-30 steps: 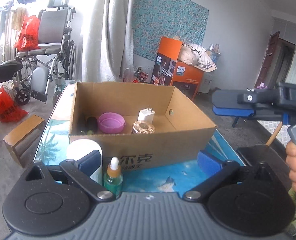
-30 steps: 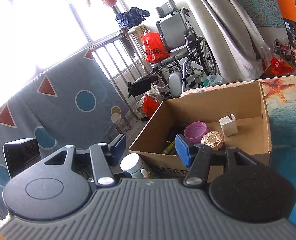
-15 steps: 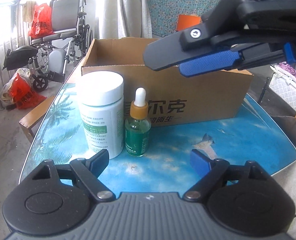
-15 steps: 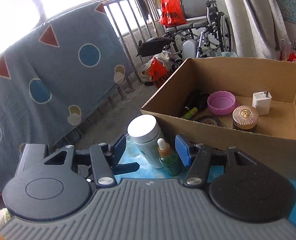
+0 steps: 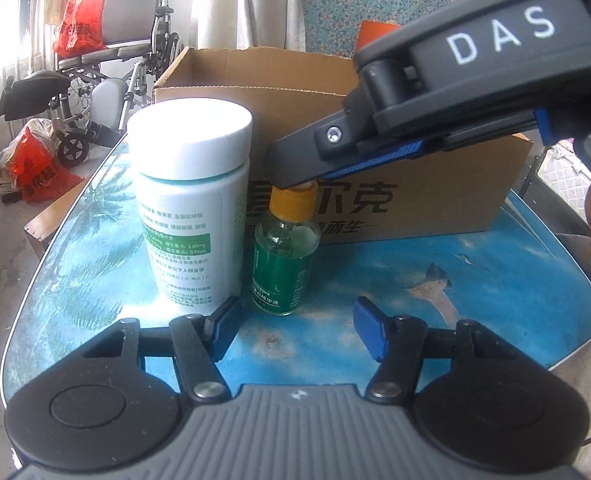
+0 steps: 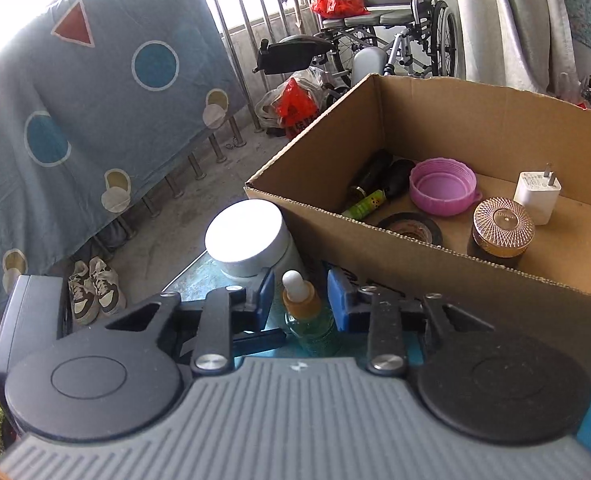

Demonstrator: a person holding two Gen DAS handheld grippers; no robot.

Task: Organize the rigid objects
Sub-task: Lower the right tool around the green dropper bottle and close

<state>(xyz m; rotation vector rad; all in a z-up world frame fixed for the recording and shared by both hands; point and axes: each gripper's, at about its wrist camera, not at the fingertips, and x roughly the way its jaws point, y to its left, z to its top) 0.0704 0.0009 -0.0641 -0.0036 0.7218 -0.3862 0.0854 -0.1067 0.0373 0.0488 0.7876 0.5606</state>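
Observation:
A small green dropper bottle (image 5: 285, 254) with an orange collar stands on the blue table, right of a white pill bottle (image 5: 191, 208). My right gripper (image 6: 300, 300) is open, its blue pads on either side of the dropper bottle's (image 6: 303, 304) top with gaps showing. In the left wrist view the right gripper (image 5: 295, 176) hides the dropper tip. My left gripper (image 5: 295, 328) is open and empty, low in front of both bottles. The cardboard box (image 6: 475, 264) stands just behind them.
The box holds a purple lid (image 6: 442, 186), a white charger (image 6: 537, 197), a gold-lidded jar (image 6: 502, 226), black tape (image 6: 411, 229) and dark items. A wheelchair (image 5: 111, 52) stands beyond the table (image 5: 495, 280). Shoes (image 6: 93, 290) lie on the floor.
My right gripper came down and narrowed around the dropper bottle's top. My left gripper moved closer to the two bottles.

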